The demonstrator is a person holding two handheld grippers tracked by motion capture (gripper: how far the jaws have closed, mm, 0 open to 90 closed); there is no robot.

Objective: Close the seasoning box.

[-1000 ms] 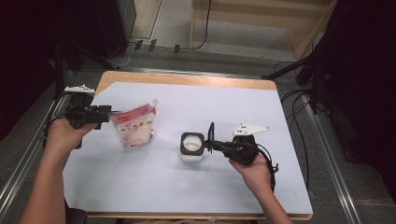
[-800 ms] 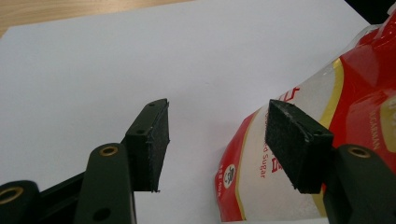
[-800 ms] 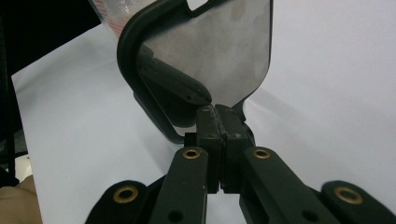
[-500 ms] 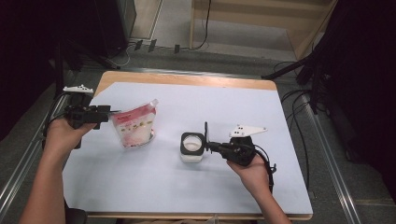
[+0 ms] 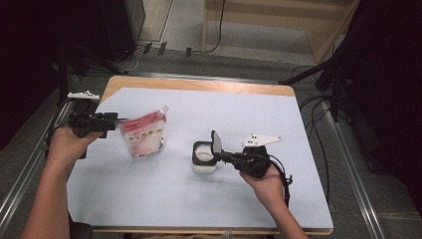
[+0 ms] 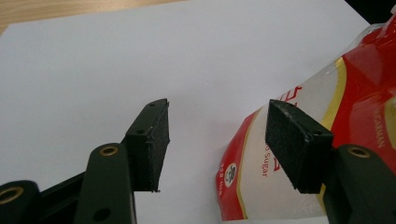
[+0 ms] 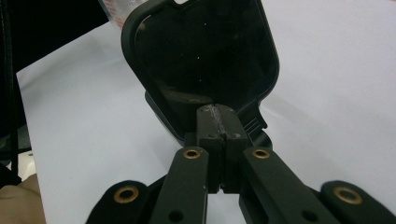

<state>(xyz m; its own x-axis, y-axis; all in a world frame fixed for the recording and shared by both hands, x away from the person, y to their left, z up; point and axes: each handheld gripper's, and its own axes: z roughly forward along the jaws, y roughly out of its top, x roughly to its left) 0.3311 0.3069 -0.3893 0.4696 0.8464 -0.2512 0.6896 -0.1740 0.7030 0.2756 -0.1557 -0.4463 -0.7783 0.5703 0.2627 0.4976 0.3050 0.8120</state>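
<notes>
Red-and-clear plastic stand-up pouch (image 5: 143, 137), print reading "Sugar" (image 6: 268, 161), near table's (image 5: 298, 149) left edge; left gripper (image 5: 119, 119) jaws spread, pads just beside pouch top, empty. Right gripper (image 5: 221, 155) jaws pressed together against black hinged lid (image 7: 205, 56) of small white-filled jar (image 5: 204, 158), mid-table

a red, white and clear sugar pouch (image 6: 327, 116) stands at the right of the left gripper view. near its lower edge, small red letters read "sugar". beside that word, at the lower middle of the frame, is a small round emblem, too small to read. at the far right edge, tiny white letters run down the red panel; they cannot be made out. in the high view the pouch (image 5: 144, 133), left of centre, bears print too blurred to read.
</notes>
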